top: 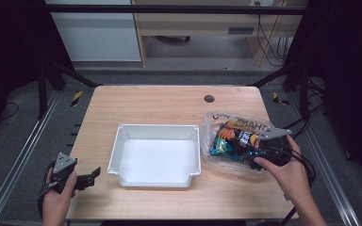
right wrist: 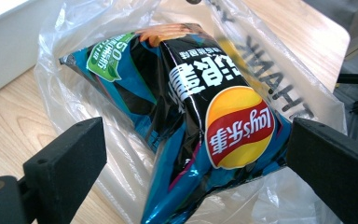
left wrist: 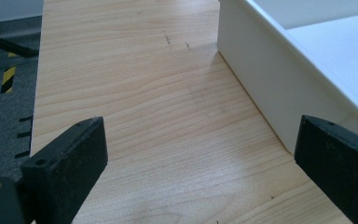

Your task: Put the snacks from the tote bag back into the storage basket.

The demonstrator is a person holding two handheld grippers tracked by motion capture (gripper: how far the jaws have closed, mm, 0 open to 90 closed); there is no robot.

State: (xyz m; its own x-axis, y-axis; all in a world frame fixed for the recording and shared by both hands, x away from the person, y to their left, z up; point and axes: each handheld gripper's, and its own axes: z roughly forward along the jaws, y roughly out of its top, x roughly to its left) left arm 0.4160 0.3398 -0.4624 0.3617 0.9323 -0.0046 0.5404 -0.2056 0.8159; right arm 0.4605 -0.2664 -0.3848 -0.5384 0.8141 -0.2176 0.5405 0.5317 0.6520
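jaws of the right gripper (right wrist: 193, 154) stand wide apart, clamped on nothing, with the chip bag (right wrist: 205, 121) lying between and beyond them; no pad presses on it. jaws of the left gripper (left wrist: 200, 158) are also apart over bare wood, just beside the near left corner of the white tray (left wrist: 279, 88). the right gripper view reads the chip bag's print upside down, a red and yellow logo on black and blue foil with a green patch, inside a clear plastic bag (right wrist: 289, 88) with dark lettering. the high view places that bag on the surface (top: 169, 101), right of the tray (top: 155, 129), touching its right rim. one tray, one plastic bag, one chip bag seen clearly, two grippers.
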